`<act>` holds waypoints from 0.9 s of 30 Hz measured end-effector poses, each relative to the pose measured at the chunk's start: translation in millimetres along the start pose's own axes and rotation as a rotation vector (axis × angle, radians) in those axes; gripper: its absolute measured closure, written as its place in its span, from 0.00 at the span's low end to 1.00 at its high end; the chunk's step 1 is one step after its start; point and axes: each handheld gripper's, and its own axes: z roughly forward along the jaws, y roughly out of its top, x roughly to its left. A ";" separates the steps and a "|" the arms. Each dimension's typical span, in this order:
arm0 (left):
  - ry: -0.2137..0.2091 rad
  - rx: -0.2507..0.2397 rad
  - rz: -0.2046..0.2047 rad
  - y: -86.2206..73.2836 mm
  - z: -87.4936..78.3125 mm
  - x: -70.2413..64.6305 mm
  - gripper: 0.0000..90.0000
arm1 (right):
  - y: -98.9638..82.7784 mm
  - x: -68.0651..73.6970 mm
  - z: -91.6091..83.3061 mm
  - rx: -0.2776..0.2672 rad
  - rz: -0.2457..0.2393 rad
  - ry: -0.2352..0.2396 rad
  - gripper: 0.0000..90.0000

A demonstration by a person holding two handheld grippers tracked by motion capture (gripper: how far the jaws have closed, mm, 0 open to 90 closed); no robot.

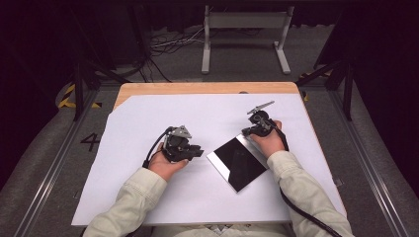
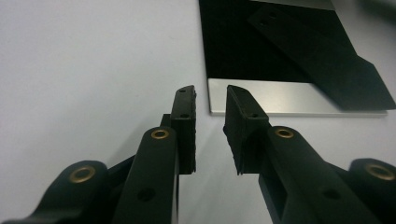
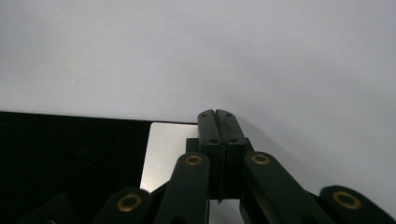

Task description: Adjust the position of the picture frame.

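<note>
Black glossy panel [image 1: 237,162] lies flat mid-worktop [image 1: 148,118], silver edge strip exposed. Left hand-held gripper [image 2: 211,100] parted, empty, just short of panel's edge. Right hand-held gripper [image 3: 216,114] clenched on nothing, over panel's far corner. Bare white surface all round.

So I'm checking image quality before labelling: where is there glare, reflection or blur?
High view: evenly lit and sharp, room behind dark; the black glossy panel shows a bright edge. Left gripper view: the panel mirrors a gripper arm, its silver border shines, and the left gripper jaws are soft at the bottom. Right gripper view: the right gripper tips are sharp, the white table sheet featureless.
</note>
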 end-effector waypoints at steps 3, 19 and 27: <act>0.001 -0.002 0.000 -0.1 -0.8 1.7 0.82 | 3.2 7.8 3.6 0.003 -0.018 0.021 1.00; 0.001 0.005 0.000 -0.5 1.2 0.5 0.82 | 13.4 40.6 15.3 0.031 -0.140 0.132 1.00; 0.005 0.002 0.005 -0.9 -0.3 1.2 0.82 | 11.7 53.6 7.2 -0.023 -0.201 0.116 1.00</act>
